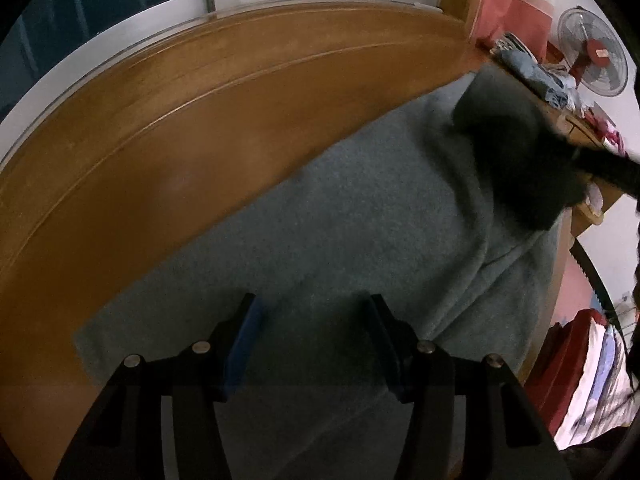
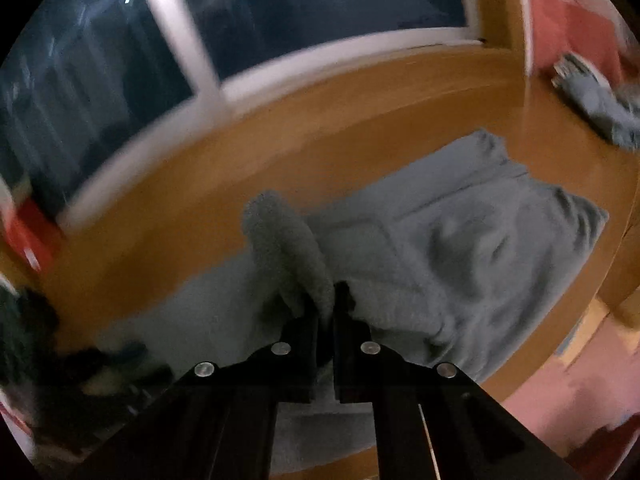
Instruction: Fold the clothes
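Wooden bench (image 1: 168,128) below the window carries a grey-green fleece garment (image 1: 340,220), lower centre. Right gripper (image 2: 326,300) fingers are clamped on a raised fold; left gripper (image 1: 316,340) fingers stand apart above flat cloth. Judged step: a fold in progress; next, carry the pinched edge across and lay it flat.

garment (image 1: 360,220) on table (image 1: 160,140), ahead of and under left fingers (image 1: 244,344) | window (image 1: 120,12) behind table | clothes pile (image 2: 600,108) far right of right fingers (image 2: 308,320)
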A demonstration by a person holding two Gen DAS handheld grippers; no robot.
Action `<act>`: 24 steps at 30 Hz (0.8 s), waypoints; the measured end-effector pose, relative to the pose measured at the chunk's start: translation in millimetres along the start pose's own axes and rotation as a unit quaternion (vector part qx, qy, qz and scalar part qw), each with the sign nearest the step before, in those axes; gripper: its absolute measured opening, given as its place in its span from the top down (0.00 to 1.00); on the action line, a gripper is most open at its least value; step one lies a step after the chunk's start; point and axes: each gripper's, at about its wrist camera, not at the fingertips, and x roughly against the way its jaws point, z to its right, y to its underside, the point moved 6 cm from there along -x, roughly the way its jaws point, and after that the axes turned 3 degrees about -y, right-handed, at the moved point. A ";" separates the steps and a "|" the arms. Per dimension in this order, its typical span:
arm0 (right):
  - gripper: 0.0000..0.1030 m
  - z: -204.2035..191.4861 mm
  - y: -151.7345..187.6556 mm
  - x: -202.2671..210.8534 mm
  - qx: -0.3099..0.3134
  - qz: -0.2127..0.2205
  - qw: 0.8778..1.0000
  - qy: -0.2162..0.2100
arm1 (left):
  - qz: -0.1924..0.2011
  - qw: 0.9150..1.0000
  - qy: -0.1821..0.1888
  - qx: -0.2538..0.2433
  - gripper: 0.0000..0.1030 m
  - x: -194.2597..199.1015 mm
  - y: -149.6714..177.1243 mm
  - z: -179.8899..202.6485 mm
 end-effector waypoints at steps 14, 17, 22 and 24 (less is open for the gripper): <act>0.94 123.8 -43.1 56.1 -0.087 0.063 0.994 -0.017 | 0.097 0.972 0.027 -0.210 0.54 1.5 -61.8 160.7; 0.94 142.7 -50.9 55.6 -0.093 0.069 0.993 -0.021 | 0.074 0.975 0.035 -0.208 0.59 -16.5 -66.4 166.3; 0.93 156.8 -48.4 32.3 -0.081 0.053 0.995 -0.030 | 0.056 0.984 0.035 -0.166 0.59 -23.7 -64.8 147.6; 0.92 162.4 -43.3 27.8 -0.086 0.048 0.994 -0.038 | 0.048 0.986 0.022 -0.157 0.59 -25.8 -62.9 140.1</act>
